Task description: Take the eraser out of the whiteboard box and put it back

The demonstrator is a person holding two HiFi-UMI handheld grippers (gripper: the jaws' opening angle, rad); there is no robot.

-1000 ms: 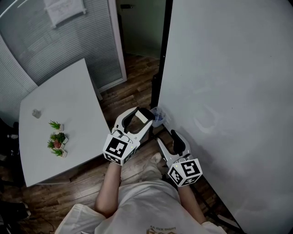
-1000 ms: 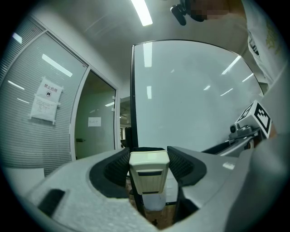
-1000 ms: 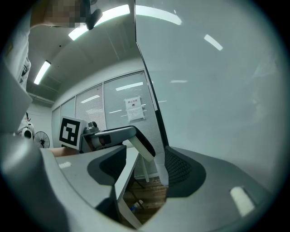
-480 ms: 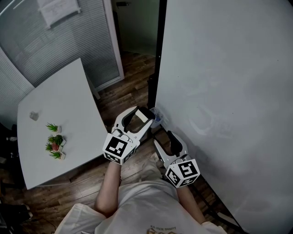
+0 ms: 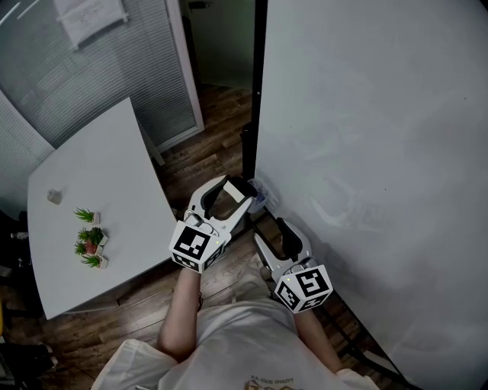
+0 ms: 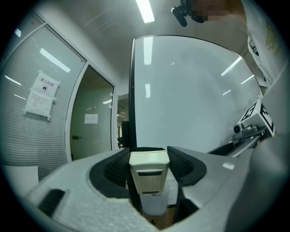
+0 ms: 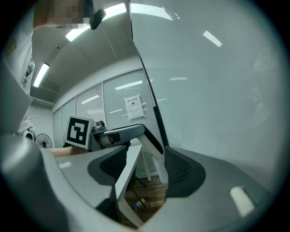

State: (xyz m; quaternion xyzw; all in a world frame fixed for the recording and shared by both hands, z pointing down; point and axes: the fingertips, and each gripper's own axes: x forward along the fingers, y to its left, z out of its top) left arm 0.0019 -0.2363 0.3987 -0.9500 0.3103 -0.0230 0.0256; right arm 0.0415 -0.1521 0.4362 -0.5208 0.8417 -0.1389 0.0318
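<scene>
1. Two grippers are in view, one in each of the person's hands, and both point level toward the board's near-left corner.
2. The left gripper (image 5: 235, 188) (image 6: 147, 155) is clamped on the one eraser (image 5: 242, 192) (image 6: 148, 174). Both pads press its sides, and it stands upright between them.
3. The right gripper (image 5: 271, 231) (image 7: 145, 164) is just right of and nearer than the left one. Its jaws stand apart with nothing between them.
4. There are two marker cubes, one on the left gripper (image 5: 192, 245) and one on the right (image 5: 305, 286).
5. One whiteboard (image 5: 381, 152) fills the right side of the scene.
6. One box (image 5: 262, 197) (image 6: 154, 206), pale and see-through, sits at the board's lower left corner.
7. The eraser is out of the box, held just left of it in the head view. In the left gripper view it is above and in front of the box. I cannot tell whether the two touch.
8. One white table (image 5: 114, 167) stands at the left, well apart from the board.
9. On the table's left part is a cluster of small plants (image 5: 91, 238), three or four, too small to count surely. One small grey object (image 5: 54, 197) lies a little farther away.
10. One paper notice (image 5: 91, 17) (image 6: 41, 95) hangs on the blinds at far left. The left gripper view shows a second sheet (image 6: 91, 118) on the door beyond.
</scene>
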